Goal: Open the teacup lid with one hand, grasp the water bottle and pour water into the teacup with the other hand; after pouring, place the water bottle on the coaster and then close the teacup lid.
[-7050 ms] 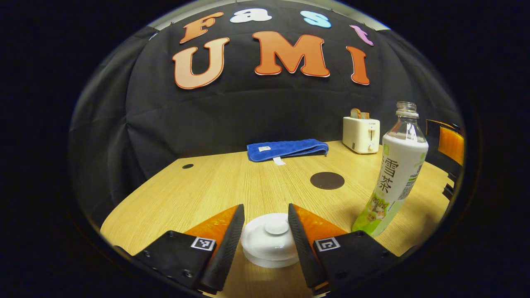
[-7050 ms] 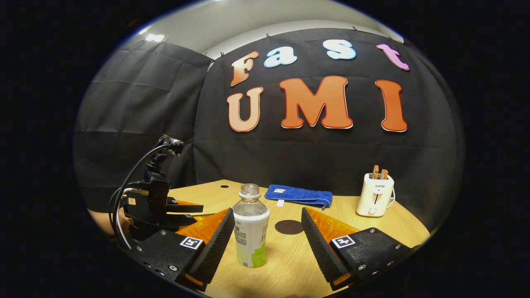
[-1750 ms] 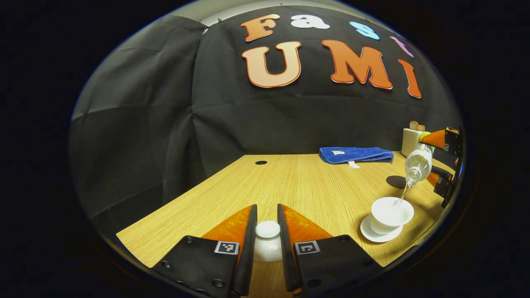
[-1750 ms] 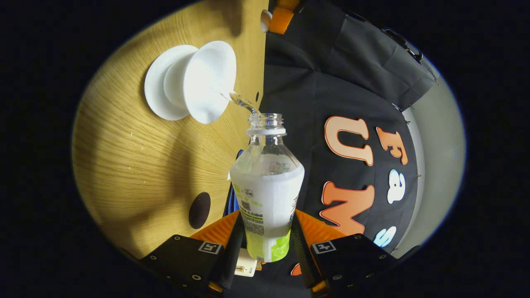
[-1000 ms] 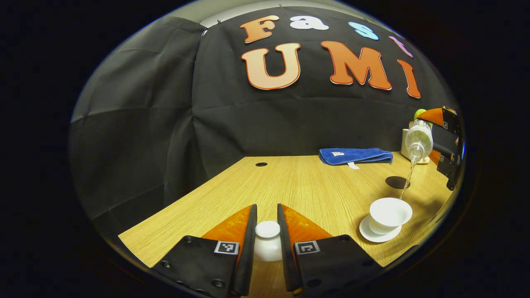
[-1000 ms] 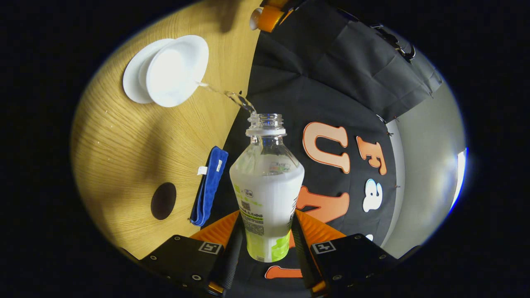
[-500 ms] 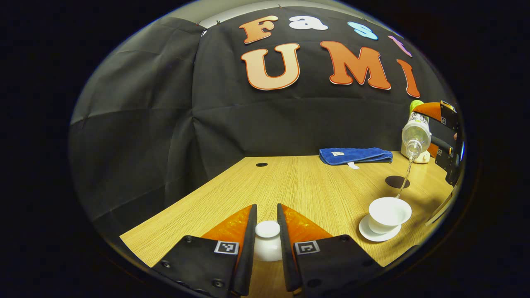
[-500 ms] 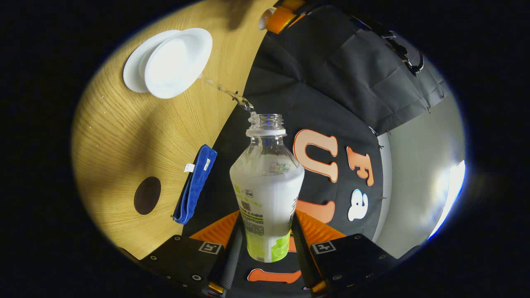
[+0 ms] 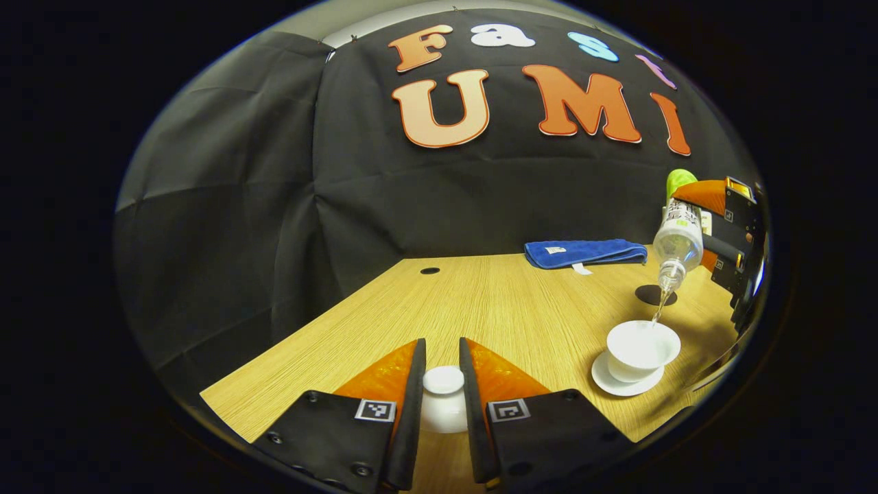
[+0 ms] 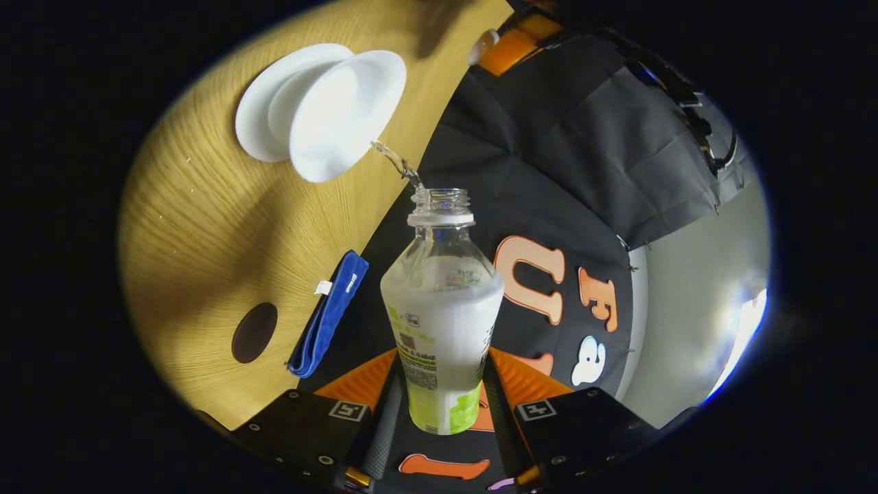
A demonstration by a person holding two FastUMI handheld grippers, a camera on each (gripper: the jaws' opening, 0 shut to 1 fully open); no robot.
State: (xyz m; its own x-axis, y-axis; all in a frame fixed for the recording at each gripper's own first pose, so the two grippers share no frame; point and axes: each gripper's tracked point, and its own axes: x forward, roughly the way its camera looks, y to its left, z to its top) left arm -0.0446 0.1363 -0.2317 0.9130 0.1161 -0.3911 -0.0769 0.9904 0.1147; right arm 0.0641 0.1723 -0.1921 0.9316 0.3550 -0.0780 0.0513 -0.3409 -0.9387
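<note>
The left gripper [image 9: 442, 405] sits low over the pale wooden table [image 9: 494, 309], its two fingers drawn in close on either side of the small white ceramic teacup lid [image 9: 442, 401], pressing the lid's round knob from both sides. Whether the lid rests on the table or hangs just above it is hard to judge from here.

Off to that gripper's right, well apart from the lid, the open white porcelain teacup [image 9: 642, 349] stands on its white saucer [image 9: 621, 385] near the table's edge. Above it, the right gripper [image 10: 439, 405] holds the clear plastic water bottle with the white-and-green label [image 10: 442, 322], both fingers clamped against the lower part of the bottle's body. The bottle is tipped mouth-down toward the cup, and a thin stream of water [image 10: 396, 163] runs from its uncapped neck to the teacup's rim. In the left gripper view the same bottle [image 9: 678, 237] hangs tilted just above the cup, with the right gripper [image 9: 720, 226] behind it.

The round dark brown coaster [image 9: 655, 295] lies flat on the table just beyond the teacup, bare. A folded blue cloth towel [image 9: 586, 252] lies farther back by the black wall cloth. In the right gripper view the coaster [image 10: 254, 333] and the towel [image 10: 328, 315] sit side by side, apart from the cup [image 10: 346, 113].
</note>
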